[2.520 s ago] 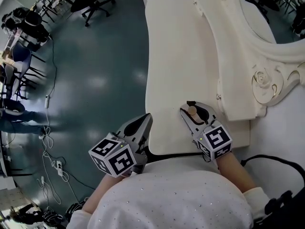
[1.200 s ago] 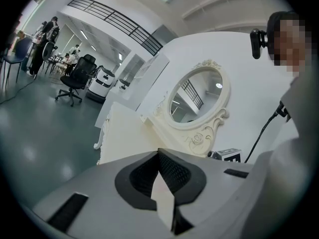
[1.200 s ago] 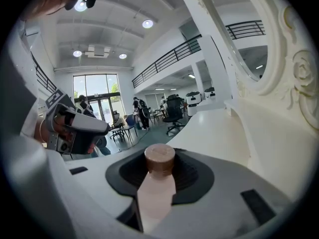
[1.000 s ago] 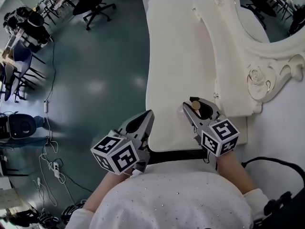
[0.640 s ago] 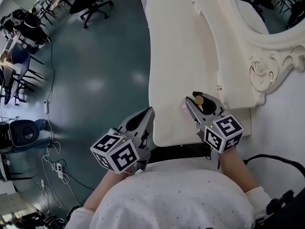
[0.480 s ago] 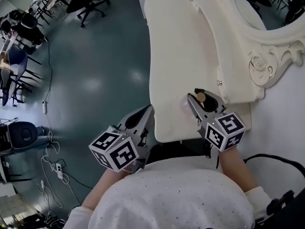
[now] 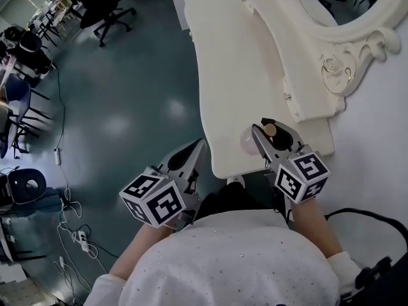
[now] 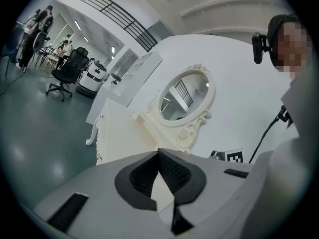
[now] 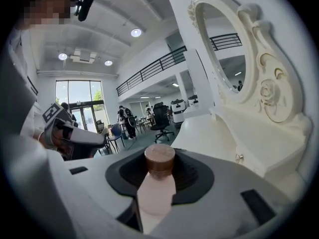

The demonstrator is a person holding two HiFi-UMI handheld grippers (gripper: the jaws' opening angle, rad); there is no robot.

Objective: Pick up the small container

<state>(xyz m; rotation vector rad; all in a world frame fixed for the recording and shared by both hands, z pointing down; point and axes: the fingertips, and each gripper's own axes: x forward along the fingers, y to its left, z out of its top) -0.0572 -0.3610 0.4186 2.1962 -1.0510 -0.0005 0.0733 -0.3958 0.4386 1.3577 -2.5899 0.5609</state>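
Right gripper view: small container (image 9: 158,183), pale pink body with a brown cap, stands upright between the pads of the right claw (image 9: 159,176). The claw is closed partway onto the body, cap sticking out above the pads. In the head view the cap of the small container (image 7: 270,131) shows inside the right claw (image 7: 274,136), over the near right corner of the cream surface (image 7: 236,56), just short of its near edge. The base of the container is hidden by the claw body, so contact with the surface can't be checked. From the claw's height and tilt I'd judge it already lifted clear. The left claw (image 7: 191,158) sits off the surface's near left edge, over the floor. In the left gripper view the left claw (image 8: 159,176) has its tips together with nothing between them, only the surface visible through the gap behind the tips. The ornate mirror (image 7: 344,5) stands along the far right of the surface, well apart from both claws. Status: grasp done and the pick looks essentially complete. What's left, if anything, is holding it steady and clear of the surface. Main risk is the smooth body slipping in the pads.
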